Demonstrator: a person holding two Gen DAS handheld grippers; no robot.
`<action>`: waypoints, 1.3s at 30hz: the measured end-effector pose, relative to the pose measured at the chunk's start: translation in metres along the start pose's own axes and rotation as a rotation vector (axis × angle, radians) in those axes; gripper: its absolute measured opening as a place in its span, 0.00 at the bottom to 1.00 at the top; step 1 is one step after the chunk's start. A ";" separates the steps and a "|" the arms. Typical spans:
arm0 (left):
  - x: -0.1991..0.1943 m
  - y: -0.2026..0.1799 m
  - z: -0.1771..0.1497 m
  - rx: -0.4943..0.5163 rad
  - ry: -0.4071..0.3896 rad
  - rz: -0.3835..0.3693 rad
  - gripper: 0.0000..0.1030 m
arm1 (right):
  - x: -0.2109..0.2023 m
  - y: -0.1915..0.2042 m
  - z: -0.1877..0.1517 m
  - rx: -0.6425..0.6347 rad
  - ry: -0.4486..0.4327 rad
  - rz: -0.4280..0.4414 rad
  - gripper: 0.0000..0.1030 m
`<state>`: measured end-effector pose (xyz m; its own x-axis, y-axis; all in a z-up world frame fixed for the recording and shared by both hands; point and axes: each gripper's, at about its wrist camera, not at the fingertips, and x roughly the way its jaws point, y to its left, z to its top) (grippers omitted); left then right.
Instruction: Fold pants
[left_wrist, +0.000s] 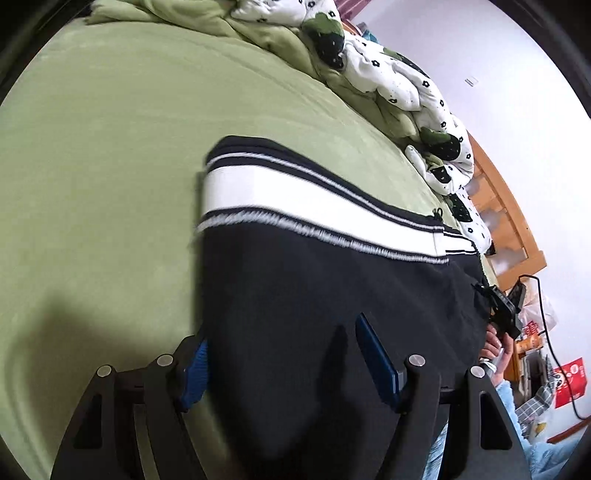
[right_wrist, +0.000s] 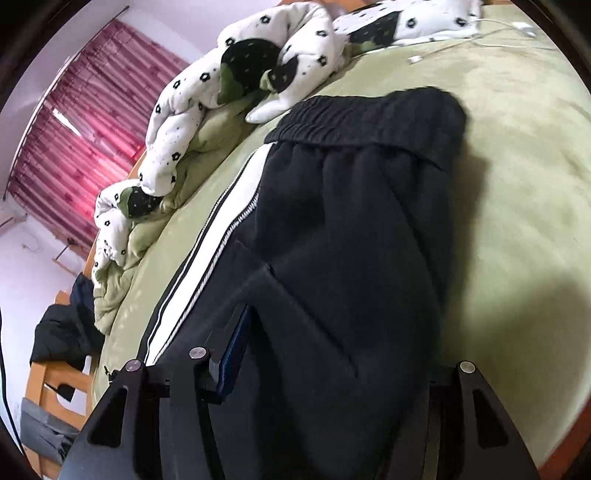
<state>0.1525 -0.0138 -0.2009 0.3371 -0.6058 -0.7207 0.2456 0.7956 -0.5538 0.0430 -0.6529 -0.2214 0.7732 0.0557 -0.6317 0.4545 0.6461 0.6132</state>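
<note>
Black fabric of the pants (left_wrist: 325, 295) fills the space between the blue pads of the left gripper (left_wrist: 291, 369), whose jaws stand spread with the cloth draped over and between them, not visibly pinched. The right gripper (right_wrist: 332, 354) is half buried: one padded finger shows beside the white side stripe (right_wrist: 229, 229), the other is hidden under cloth, so I cannot tell its jaw state. The pants lie on the green bed sheet (left_wrist: 92, 166), waistband (right_wrist: 369, 110) toward the bed's far edge near the patterned duvet (right_wrist: 207, 85). The fold looks under way. Next, both grippers need a firm hold on the near edge to carry it toward the waistband.
</note>
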 end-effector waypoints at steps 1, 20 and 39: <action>0.005 -0.002 0.004 0.001 0.013 -0.013 0.68 | 0.002 0.000 0.003 -0.007 0.004 0.002 0.47; -0.156 0.020 0.037 -0.029 -0.225 -0.010 0.11 | -0.087 0.250 -0.012 -0.470 -0.214 0.116 0.13; -0.181 0.097 -0.068 -0.161 -0.169 0.486 0.74 | -0.041 0.197 -0.166 -0.574 0.204 0.082 0.41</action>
<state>0.0537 0.1720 -0.1525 0.5215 -0.1475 -0.8404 -0.1135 0.9642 -0.2396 0.0274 -0.4017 -0.1529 0.6696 0.2299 -0.7062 0.0427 0.9374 0.3457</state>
